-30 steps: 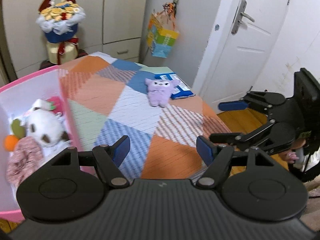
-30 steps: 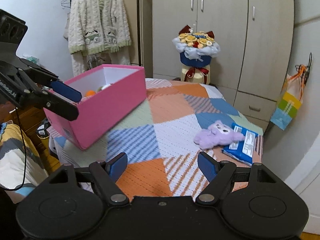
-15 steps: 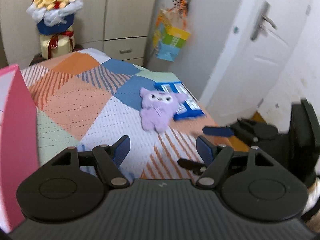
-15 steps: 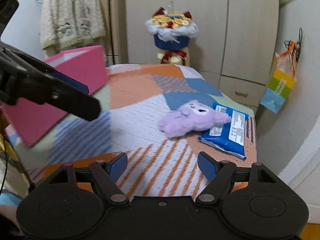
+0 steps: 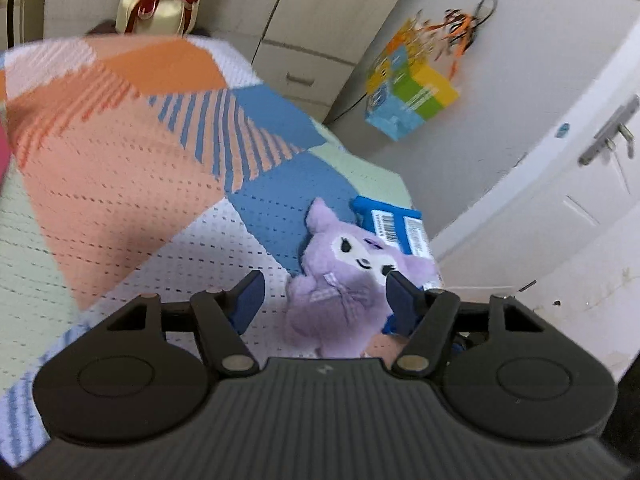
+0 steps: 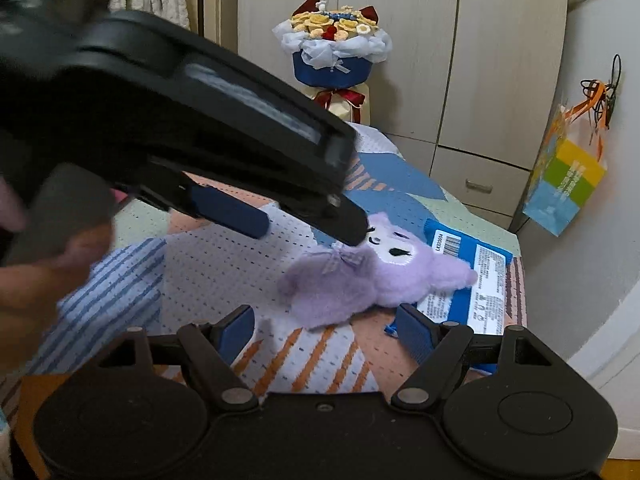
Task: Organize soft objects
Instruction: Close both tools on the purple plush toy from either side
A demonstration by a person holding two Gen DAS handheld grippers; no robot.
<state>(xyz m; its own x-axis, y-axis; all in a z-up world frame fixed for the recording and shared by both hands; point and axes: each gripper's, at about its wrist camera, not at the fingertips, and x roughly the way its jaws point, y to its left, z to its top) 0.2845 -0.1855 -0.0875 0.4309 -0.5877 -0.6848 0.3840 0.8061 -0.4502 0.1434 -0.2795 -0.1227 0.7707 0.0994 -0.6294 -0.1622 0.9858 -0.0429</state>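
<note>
A purple plush toy (image 5: 348,280) lies on the patchwork blanket (image 5: 120,184) near the bed's far corner, partly on a blue packet (image 5: 396,224). My left gripper (image 5: 324,296) is open, its jaws on either side of the plush, just above it. In the right wrist view the left gripper (image 6: 312,224) reaches in from the upper left over the plush (image 6: 360,280). My right gripper (image 6: 328,328) is open and empty, just in front of the plush.
The blue packet (image 6: 472,280) lies by the bed's right edge. A flower bouquet (image 6: 336,52) stands behind the bed against the wardrobe. A colourful bag (image 6: 564,184) hangs on the wall. A white door (image 5: 580,184) is at the right.
My left gripper has swung away from the pink box and moved forward to the purple plush. My right gripper has also moved closer to the plush. Both stay open.
</note>
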